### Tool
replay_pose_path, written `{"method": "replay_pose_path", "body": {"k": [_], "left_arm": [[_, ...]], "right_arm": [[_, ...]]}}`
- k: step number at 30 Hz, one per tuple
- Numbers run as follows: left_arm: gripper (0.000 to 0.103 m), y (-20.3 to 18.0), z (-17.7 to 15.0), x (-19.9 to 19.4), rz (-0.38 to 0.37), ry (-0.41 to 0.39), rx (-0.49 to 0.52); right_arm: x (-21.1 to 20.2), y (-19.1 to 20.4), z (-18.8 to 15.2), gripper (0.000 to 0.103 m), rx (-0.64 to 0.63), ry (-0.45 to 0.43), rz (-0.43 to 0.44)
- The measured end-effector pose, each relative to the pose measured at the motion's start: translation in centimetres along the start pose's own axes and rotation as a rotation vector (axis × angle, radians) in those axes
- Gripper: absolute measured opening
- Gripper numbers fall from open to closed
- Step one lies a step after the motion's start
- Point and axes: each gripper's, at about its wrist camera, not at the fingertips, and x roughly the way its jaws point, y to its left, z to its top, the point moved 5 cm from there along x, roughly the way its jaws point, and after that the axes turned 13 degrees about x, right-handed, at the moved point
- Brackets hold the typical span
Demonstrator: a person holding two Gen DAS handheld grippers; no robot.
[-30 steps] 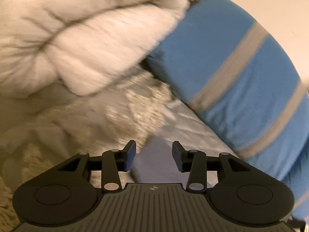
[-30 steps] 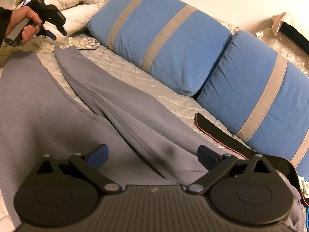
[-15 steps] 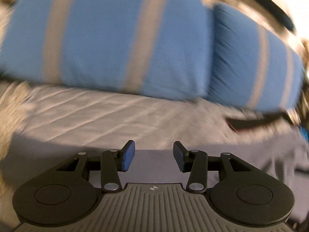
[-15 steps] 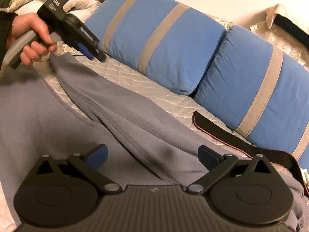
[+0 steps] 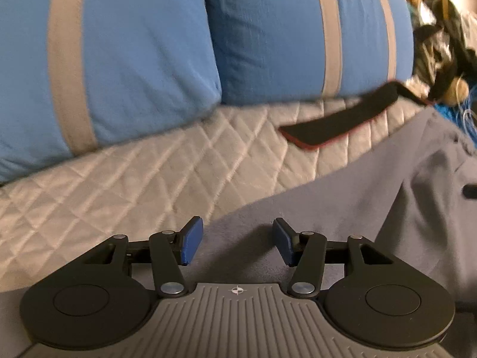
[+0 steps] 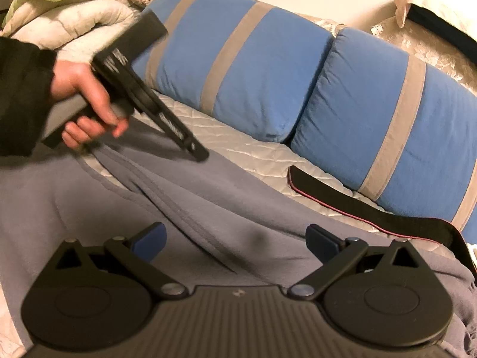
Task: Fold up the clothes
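Observation:
A grey-blue fleece garment (image 6: pixel 208 205) lies spread on the quilted bed cover, with a long folded ridge running from far left toward me. It also shows in the left wrist view (image 5: pixel 372 197). My left gripper (image 5: pixel 235 243) is open and empty, just above the garment's far edge; in the right wrist view (image 6: pixel 196 152) it points down at that edge. My right gripper (image 6: pixel 235 238) is wide open and empty, low over the garment's near part.
Two blue pillows with grey stripes (image 6: pixel 268 68) (image 5: pixel 134 59) line the far side. A black strap with red edging (image 6: pixel 357 203) (image 5: pixel 342 125) lies on the white quilt (image 5: pixel 119 194). White and green duvets (image 6: pixel 59 9) are piled at far left.
My left gripper has swung right from the white duvet, along the garment's far edge, and now faces the pillows. Its jaws stay open. My right gripper has barely moved.

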Motion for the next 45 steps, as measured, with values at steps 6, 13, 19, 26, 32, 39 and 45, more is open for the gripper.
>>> {"method": "replay_pose_path", "body": {"k": [6, 13, 19, 26, 32, 39, 45], "left_arm": [[0.001, 1.6, 0.9, 0.6, -0.03, -0.008, -0.128], [0.002, 3.0, 2.4, 0.8, 0.176, -0.043, -0.173], [0.005, 2.9, 2.8, 1.5, 0.301, -0.025, -0.117], [0.047, 3.2, 2.2, -0.5, 0.304, -0.004, -0.085], [0.068, 3.0, 1.3, -5.9, 0.3, -0.04, -0.078], [0.075, 2.7, 1.2, -11.1, 0.298, -0.148, -0.098], [0.076, 2.1, 2.0, -11.6, 0.223, -0.177, -0.129]], "right_arm": [[0.0, -1.0, 0.1, 0.103, 0.029, 0.006, -0.005], [-0.3, -1.7, 0.4, 0.103, 0.045, -0.002, -0.004], [-0.3, -2.8, 0.6, 0.103, 0.079, -0.001, -0.029], [-0.9, -3.9, 1.3, 0.103, 0.124, -0.031, -0.019], [-1.9, -4.8, 1.9, 0.103, 0.131, -0.031, 0.022], [-6.9, -11.8, 3.6, 0.103, 0.197, 0.025, 0.136], [-8.3, -21.2, 4.6, 0.103, 0.103, 0.079, 0.034]]}}
